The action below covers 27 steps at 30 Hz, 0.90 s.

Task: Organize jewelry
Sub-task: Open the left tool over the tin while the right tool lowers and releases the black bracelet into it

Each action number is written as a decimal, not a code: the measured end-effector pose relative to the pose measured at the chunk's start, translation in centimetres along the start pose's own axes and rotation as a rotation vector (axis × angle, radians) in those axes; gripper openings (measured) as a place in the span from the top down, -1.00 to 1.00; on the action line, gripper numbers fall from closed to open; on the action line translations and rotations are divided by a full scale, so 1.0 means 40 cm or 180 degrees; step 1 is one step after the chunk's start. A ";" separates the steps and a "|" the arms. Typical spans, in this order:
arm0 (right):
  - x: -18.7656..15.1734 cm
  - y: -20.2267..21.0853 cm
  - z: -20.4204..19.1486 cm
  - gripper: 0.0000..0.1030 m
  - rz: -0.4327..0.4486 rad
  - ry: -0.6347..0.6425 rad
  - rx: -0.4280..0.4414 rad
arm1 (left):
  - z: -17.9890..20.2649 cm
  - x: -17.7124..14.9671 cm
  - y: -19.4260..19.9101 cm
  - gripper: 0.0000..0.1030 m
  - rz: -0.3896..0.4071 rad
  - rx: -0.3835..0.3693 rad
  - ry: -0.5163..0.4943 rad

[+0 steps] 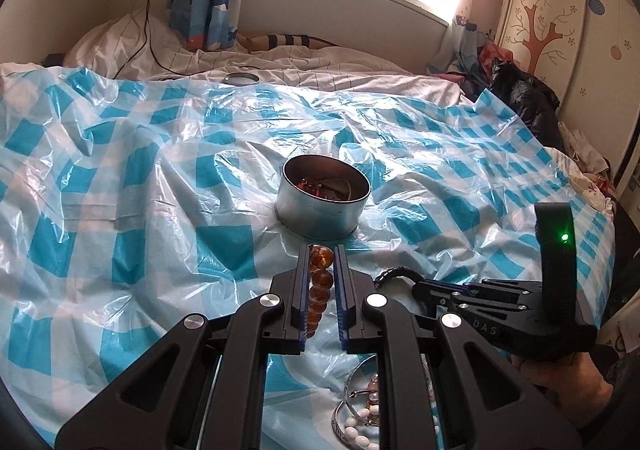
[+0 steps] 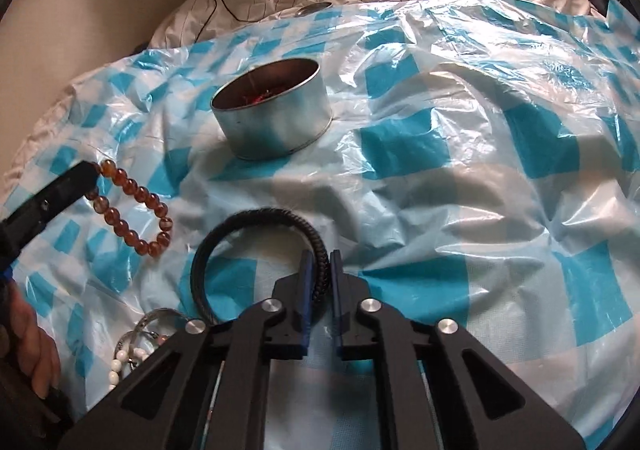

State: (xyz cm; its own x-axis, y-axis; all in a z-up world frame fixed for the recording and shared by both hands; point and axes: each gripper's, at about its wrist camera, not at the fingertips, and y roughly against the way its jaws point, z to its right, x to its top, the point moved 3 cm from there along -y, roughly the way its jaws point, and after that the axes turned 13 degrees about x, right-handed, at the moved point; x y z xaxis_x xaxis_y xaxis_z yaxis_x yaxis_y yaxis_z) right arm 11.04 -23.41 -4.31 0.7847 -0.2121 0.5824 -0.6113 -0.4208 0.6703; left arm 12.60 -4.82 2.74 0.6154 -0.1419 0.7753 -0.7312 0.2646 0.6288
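Note:
My left gripper (image 1: 323, 250) is shut on an amber bead bracelet (image 1: 318, 290), held just short of the round metal tin (image 1: 322, 206); in the right wrist view the bracelet (image 2: 132, 206) hangs from the left gripper (image 2: 86, 174). The tin (image 2: 276, 122) holds red beads and other jewelry. My right gripper (image 2: 320, 254) is shut on a black braided bracelet (image 2: 256, 218) and holds it above the sheet. The right gripper also shows in the left wrist view (image 1: 384, 278).
A blue-and-white checked plastic sheet (image 1: 160, 178) covers the bed. A metal tray (image 1: 352, 410) with white beads and rings sits at the near edge, also in the right wrist view (image 2: 132, 346). A tin lid (image 1: 241, 78) lies at the far edge. A black bag (image 1: 524, 98) sits right.

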 end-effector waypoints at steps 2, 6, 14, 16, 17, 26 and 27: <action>0.010 0.018 0.013 0.83 0.0116 -0.0179 0.0224 | 0.000 0.001 -0.001 0.80 0.0000 0.0001 0.0005; 0.040 0.066 0.024 0.83 0.0435 -0.0508 0.0860 | 0.002 0.011 0.006 0.80 0.0070 -0.0050 0.0042; 0.183 0.098 -0.008 0.83 0.0652 -0.0427 0.1198 | 0.020 0.084 -0.023 0.80 0.0284 -0.0206 0.0056; 0.209 0.098 0.004 0.83 0.0686 -0.0439 0.1190 | 0.013 0.096 -0.031 0.80 0.0267 -0.0262 0.0106; 0.215 0.095 0.012 0.83 0.0695 -0.0461 0.1176 | 0.012 0.102 -0.032 0.80 0.0270 -0.0283 0.0124; 0.275 0.071 0.075 0.82 0.0740 -0.0522 0.0848 | 0.036 0.205 -0.073 0.80 0.0378 -0.0524 0.0125; 0.278 0.071 0.082 0.82 0.0743 -0.0532 0.0835 | 0.041 0.213 -0.076 0.80 0.0389 -0.0534 0.0113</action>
State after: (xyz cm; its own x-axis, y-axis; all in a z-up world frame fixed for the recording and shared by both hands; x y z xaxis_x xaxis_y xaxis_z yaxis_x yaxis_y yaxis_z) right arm 18.39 -29.87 2.55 0.6469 -0.4605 0.6078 -0.7452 -0.5508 0.3757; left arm 19.60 -8.40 7.52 0.5373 -0.0660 0.8408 -0.7435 0.4334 0.5092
